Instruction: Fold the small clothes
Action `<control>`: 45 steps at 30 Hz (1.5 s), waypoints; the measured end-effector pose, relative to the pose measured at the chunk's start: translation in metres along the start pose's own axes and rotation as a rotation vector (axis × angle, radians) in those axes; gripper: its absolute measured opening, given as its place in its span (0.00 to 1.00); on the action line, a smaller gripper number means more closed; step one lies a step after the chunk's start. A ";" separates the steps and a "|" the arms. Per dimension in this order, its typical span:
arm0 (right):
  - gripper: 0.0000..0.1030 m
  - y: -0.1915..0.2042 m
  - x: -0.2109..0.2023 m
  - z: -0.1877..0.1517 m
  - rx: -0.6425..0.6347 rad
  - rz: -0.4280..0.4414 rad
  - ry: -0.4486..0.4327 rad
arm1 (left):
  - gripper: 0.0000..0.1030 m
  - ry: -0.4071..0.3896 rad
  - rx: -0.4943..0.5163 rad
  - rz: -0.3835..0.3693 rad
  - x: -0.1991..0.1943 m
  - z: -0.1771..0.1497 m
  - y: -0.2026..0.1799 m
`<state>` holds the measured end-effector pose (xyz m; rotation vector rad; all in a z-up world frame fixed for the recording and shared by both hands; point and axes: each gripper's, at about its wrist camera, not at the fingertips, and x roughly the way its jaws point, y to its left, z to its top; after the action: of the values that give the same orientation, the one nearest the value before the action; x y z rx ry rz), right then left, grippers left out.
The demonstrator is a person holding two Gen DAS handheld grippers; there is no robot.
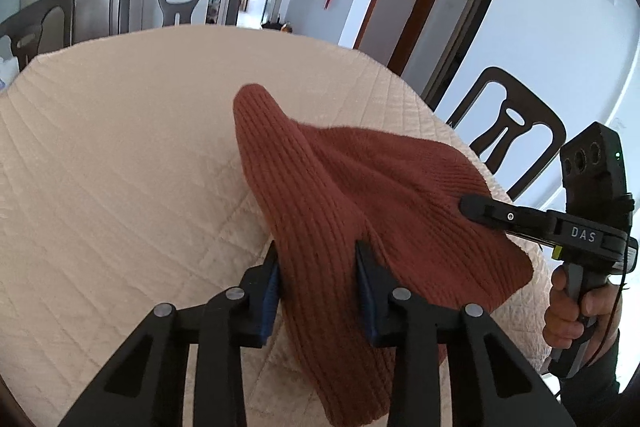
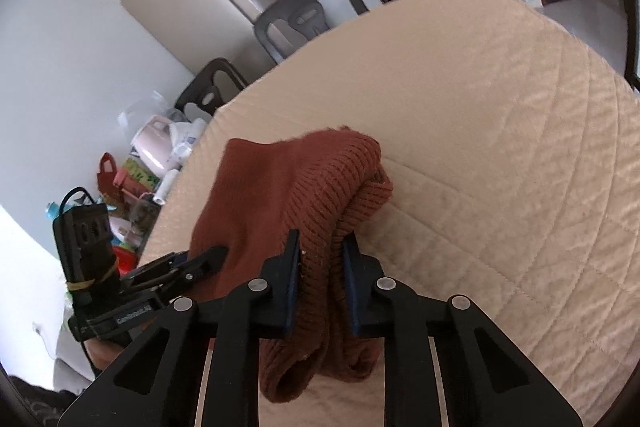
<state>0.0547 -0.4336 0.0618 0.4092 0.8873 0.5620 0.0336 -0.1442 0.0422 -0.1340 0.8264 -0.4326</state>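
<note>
Quilted table [image 1: 120, 147] bears an unfolded knit [image 1: 360, 187], bunched toward six o'clock, both tools—left tool [image 1: 318, 291], right tool [image 2: 320, 283]—clamped on it; folding barely begun.

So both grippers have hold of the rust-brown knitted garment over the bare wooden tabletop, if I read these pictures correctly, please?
Not quite: the tabletop is not bare wood. A cream quilted cover lies over it, as the left wrist view shows. The rest stands: the left gripper and the right gripper both have hold of the rust-brown knitted garment.
</note>
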 end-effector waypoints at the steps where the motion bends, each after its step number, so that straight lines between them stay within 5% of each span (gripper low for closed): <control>1: 0.19 0.005 -0.001 0.000 -0.012 0.002 -0.001 | 0.34 -0.010 0.006 0.003 -0.004 0.001 0.000; 23: 0.19 0.082 0.094 0.025 -0.128 0.129 0.087 | 0.34 -0.095 -0.080 0.119 -0.044 0.017 0.101; 34: 0.20 0.070 0.144 0.034 -0.081 0.103 0.162 | 0.42 -0.043 -0.167 0.146 -0.020 0.011 0.154; 37: 0.29 0.062 0.141 0.033 -0.059 0.088 0.170 | 0.42 -0.059 -0.191 0.139 -0.031 0.005 0.155; 45: 0.29 0.101 0.098 0.022 -0.256 0.059 0.106 | 0.42 -0.122 -0.134 0.162 -0.070 -0.015 0.126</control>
<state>0.0927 -0.2971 0.0705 0.1750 0.8936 0.7468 0.0211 0.0005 0.0448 -0.2137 0.7397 -0.2140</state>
